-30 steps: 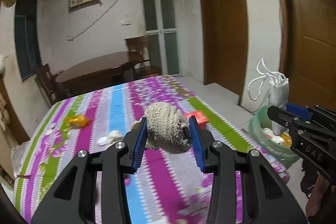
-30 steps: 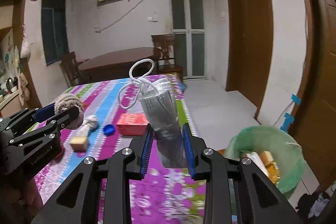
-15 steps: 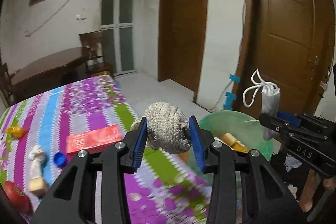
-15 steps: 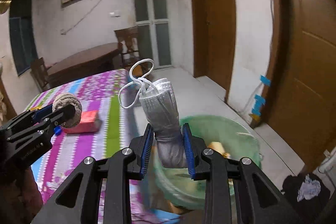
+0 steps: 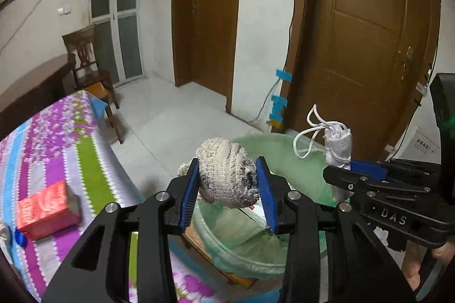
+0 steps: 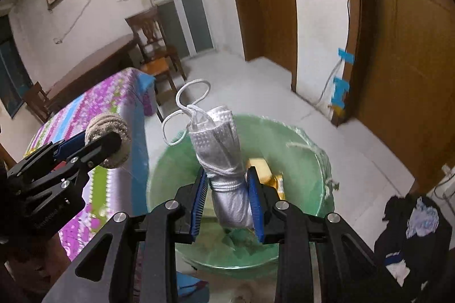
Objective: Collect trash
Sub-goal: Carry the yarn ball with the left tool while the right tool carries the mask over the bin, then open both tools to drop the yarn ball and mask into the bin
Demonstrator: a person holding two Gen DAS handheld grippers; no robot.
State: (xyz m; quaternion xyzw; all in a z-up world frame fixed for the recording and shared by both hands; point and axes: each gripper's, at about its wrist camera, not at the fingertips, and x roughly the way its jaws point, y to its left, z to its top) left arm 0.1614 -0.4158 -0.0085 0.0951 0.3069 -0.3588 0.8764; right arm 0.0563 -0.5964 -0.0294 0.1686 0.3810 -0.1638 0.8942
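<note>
My left gripper (image 5: 229,189) is shut on a balled-up beige knitted rag (image 5: 227,175) and holds it over the near rim of the green-lined trash bin (image 5: 287,158). My right gripper (image 6: 229,197) is shut on a rolled white face mask (image 6: 224,161) with loose ear loops, held above the bin's (image 6: 170,169) opening. The bin holds packaging and a yellow item (image 6: 263,169). Each gripper shows in the other's view: the right one (image 5: 341,175) at the right, the left one (image 6: 113,143) at the left with the rag.
The table with the striped purple cloth (image 5: 57,149) lies to the left, with a red box (image 5: 47,209) and a blue cap (image 5: 20,236) on it. A wooden chair (image 5: 88,61) stands behind. Brown doors (image 5: 364,47) and dark clothes on the floor (image 6: 412,229) are at the right.
Both grippers have swung right, away from the table, and now hold the rag and the mask over the green bin. Both stay shut on their items.
</note>
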